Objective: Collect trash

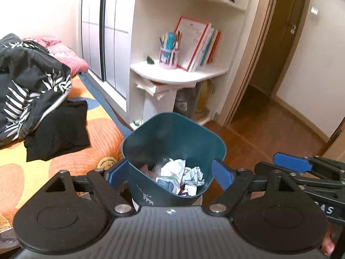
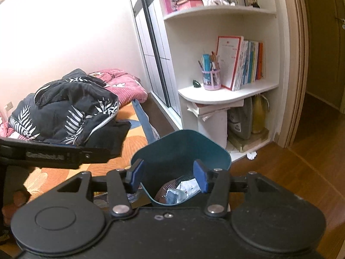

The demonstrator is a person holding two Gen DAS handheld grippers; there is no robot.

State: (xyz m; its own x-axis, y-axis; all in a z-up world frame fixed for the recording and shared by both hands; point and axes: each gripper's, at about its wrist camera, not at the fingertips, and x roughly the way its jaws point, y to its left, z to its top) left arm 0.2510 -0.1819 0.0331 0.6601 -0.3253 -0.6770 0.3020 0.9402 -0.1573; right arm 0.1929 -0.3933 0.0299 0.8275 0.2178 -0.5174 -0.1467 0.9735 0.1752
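Note:
A dark teal trash bin (image 1: 172, 136) stands on the floor beside the bed, holding crumpled white paper (image 1: 183, 170) and wrappers. My left gripper (image 1: 170, 172) is open, its blue pads on either side of the bin's near rim without gripping it. The right gripper's blue pad (image 1: 291, 161) shows at the right of the left wrist view. In the right wrist view the bin (image 2: 181, 149) sits just ahead, trash (image 2: 179, 191) visible inside. My right gripper (image 2: 170, 177) is open and empty over the bin's near rim. A small white scrap (image 2: 251, 155) lies on the floor by the shelf.
A bed with an orange floral sheet (image 1: 71, 157) and piled dark clothes (image 1: 32, 82) lies to the left. A white corner shelf (image 1: 179, 73) with books and a pen holder stands behind the bin. Wooden floor (image 1: 258, 133) leads right to a doorway.

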